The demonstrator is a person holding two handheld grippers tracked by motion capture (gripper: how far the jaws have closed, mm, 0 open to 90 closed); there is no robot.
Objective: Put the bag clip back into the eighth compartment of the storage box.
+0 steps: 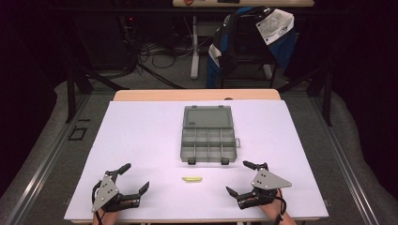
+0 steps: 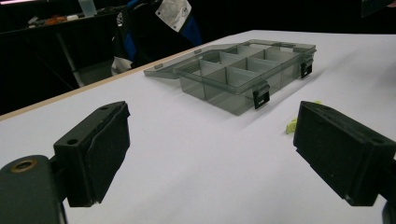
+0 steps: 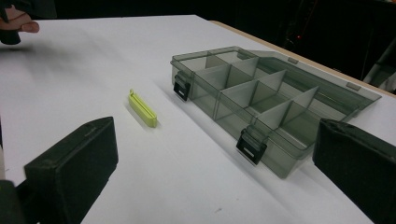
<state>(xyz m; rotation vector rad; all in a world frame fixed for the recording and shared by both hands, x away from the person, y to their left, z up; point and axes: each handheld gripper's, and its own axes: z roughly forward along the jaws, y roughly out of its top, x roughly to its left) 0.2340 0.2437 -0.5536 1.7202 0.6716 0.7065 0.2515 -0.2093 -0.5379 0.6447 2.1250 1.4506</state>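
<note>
A clear grey organiser box (image 1: pixel 208 135) lies open mid-table, its lid folded back and its compartments empty (image 2: pixel 243 72) (image 3: pixel 261 100). In front of it lies a small yellow-green clip (image 1: pixel 192 179) (image 3: pixel 142 109), partly hidden behind a jaw in the left gripper view (image 2: pixel 292 125). My left gripper (image 1: pixel 136 177) rests at the near left edge, open and holding nothing. My right gripper (image 1: pixel 238 177) rests at the near right, open too, with nothing between its jaws. The clip lies between the two grippers, apart from both.
The white table top (image 1: pixel 141 136) has a wooden strip along its far edge. Beyond the table stands a chair with a blue and white jacket (image 1: pixel 256 33), and cables lie on the floor. A person's hand (image 3: pixel 18 21) shows far off in the right gripper view.
</note>
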